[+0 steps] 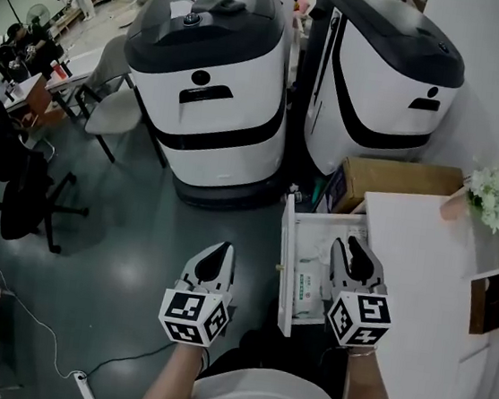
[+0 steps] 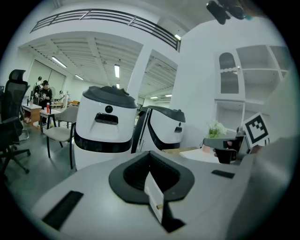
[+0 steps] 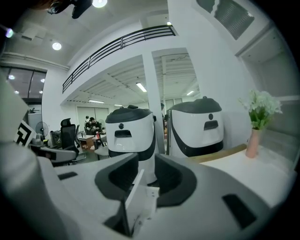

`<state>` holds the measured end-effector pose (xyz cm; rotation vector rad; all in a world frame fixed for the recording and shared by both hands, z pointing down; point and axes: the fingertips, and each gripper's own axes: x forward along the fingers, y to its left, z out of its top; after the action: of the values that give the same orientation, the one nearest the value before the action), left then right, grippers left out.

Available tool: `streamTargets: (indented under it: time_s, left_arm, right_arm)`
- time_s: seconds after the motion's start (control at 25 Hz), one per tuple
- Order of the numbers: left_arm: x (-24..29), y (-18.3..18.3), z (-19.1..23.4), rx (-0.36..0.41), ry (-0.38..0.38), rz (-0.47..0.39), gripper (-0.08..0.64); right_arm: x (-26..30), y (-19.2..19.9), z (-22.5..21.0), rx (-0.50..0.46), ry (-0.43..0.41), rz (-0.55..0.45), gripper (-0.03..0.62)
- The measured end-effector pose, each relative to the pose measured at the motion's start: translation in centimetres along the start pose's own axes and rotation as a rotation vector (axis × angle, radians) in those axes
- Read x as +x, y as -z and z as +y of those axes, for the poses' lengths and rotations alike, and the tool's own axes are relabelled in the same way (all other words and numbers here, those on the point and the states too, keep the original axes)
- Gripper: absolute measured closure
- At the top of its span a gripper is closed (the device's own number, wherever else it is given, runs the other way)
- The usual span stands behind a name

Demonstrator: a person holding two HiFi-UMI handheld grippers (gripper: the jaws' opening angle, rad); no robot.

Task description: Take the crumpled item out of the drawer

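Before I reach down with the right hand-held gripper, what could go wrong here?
1. The right hand-held gripper hangs over the right side of the open drawer, close to the white cabinet top; going straight down, it may strike that edge.
2. The crumpled item lies low in the drawer, left of the gripper, and the jaws stand only slightly apart, so they may miss it or pinch just a corner.

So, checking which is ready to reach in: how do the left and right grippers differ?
The left gripper hangs over the floor; the right gripper hangs over the open drawer. The left's jaws are together; the right's stand slightly apart. Both are empty and point forward.
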<state>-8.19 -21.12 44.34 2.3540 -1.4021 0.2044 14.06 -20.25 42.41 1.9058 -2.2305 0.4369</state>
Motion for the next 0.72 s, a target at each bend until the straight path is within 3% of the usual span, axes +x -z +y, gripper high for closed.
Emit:
streamTargets:
  time_s: [0.72]
  left_arm:
    - [3.2, 1.4, -0.3, -0.014, -0.065, 0.062, 0.566]
  right_arm:
    - [6.8, 12.1, -5.4, 0.051, -0.006, 0.328, 0.497]
